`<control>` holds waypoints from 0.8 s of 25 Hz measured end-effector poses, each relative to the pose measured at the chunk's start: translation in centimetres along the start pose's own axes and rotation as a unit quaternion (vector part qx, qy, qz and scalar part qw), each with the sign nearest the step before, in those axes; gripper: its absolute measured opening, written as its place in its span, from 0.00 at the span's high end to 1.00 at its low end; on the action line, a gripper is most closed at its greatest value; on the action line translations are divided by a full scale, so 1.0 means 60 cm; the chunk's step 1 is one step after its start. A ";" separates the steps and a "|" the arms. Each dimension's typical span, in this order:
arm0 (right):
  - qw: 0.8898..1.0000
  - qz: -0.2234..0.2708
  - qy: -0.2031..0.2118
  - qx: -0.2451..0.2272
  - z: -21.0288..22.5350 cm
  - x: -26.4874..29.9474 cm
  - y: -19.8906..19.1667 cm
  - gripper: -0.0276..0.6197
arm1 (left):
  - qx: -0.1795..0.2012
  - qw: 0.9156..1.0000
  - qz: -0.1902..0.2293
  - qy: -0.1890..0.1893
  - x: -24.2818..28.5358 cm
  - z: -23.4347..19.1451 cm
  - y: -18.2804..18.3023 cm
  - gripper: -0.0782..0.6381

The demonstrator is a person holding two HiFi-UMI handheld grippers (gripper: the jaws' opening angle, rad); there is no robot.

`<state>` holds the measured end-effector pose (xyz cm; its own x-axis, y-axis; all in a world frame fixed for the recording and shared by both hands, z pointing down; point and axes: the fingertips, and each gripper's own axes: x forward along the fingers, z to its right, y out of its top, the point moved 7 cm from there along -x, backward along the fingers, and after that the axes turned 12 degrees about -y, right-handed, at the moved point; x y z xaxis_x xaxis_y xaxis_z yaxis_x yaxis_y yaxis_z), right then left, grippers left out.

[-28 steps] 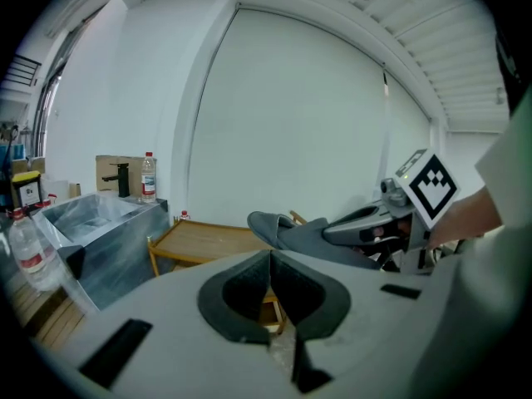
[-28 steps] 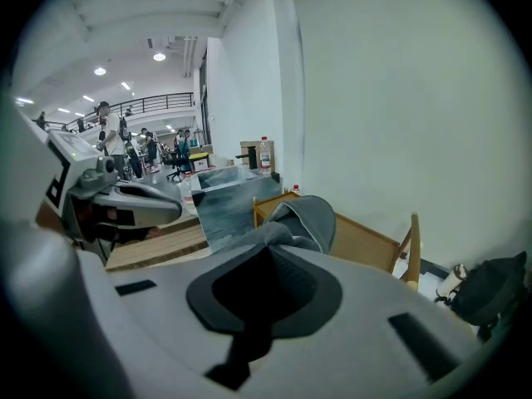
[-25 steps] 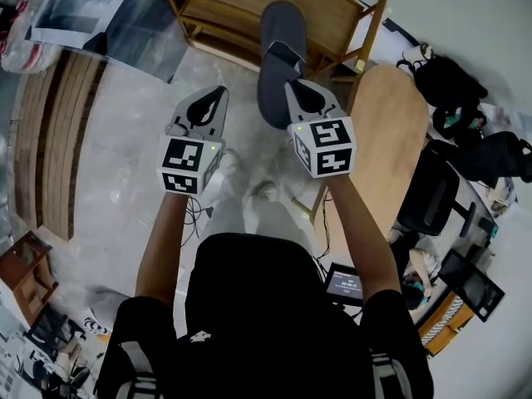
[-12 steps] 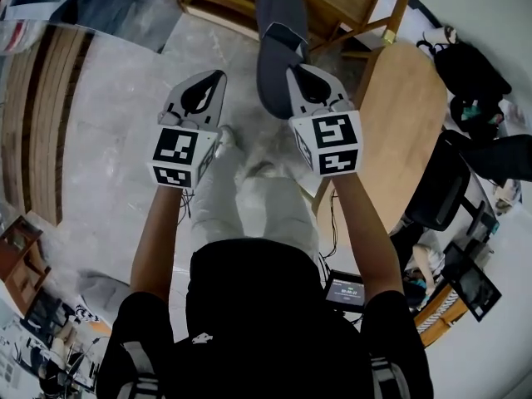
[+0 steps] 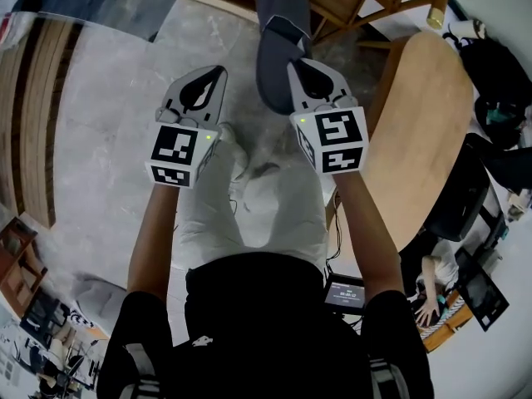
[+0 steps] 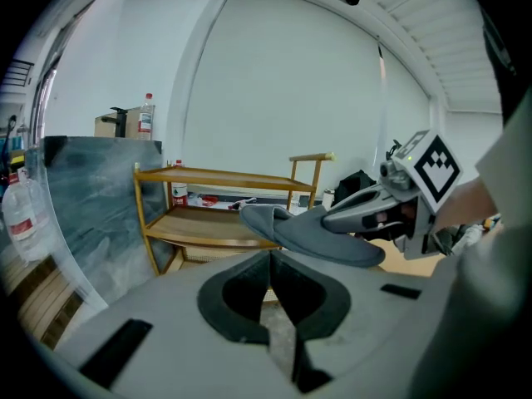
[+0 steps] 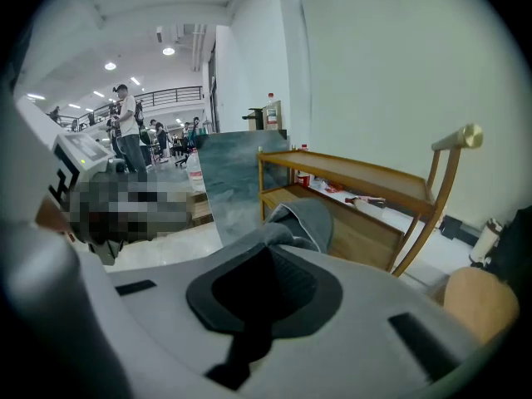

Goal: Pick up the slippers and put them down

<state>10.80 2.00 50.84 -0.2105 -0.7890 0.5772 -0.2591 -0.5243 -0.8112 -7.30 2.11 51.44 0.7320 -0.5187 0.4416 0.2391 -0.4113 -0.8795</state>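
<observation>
Waiting at left: the left tongs (image 6: 270,258) are shut on nothing, pads meeting in a thin line, held over the pale floor (image 5: 108,140).
Slipper, place: a grey slipper (image 5: 278,23) hangs in the air ahead of the person's knees, between the two tongs and nearer the right one. It is clear of the floor and in front of the wooden rack (image 6: 224,214). Only this one shows.
Right tongs: the right tongs (image 7: 268,249) are clamped on the slipper, seemingly at the edge of its upper near mid-length (the exact bite is hidden by the tongs' own body).
Far right: a round wooden surface (image 5: 416,131) stands beside the right arm, apart from the slipper.
Step in hand: by my judgement, setting the slipper down.
Doing it well: bring it down level so the whole sole meets the floor at once. Keep it clear of the person's feet and the rack's legs, and part the pads only once the sole bears. Then draw back along the tongs' own line so the upper isn't dragged.
Long axis: it runs away from the person, nearly in line with the right tongs, leaning slightly to the left in the head view.
Pointing: the end with the upper faces the rack, the other end trails back under the tongs, and the sole is down and roughly level.
</observation>
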 end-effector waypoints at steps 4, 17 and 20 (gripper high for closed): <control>1.000 0.001 0.003 0.000 -0.002 0.037 -0.064 0.95 | 0.010 1.000 -0.002 0.009 0.035 -0.008 -0.059 0.88; 1.000 0.017 0.011 0.006 0.010 0.138 -0.226 0.95 | 0.023 0.999 0.023 0.011 0.145 0.000 -0.180 0.88; 1.000 0.021 0.007 0.007 0.012 0.161 -0.256 0.95 | 0.039 0.999 0.021 0.004 0.161 -0.009 -0.200 0.88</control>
<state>13.40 2.20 68.83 -0.2350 -0.8057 0.5438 -0.2368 -0.4951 -0.8359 -3.44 1.61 66.37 0.7374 -0.5410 0.4046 0.2568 -0.3295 -0.9086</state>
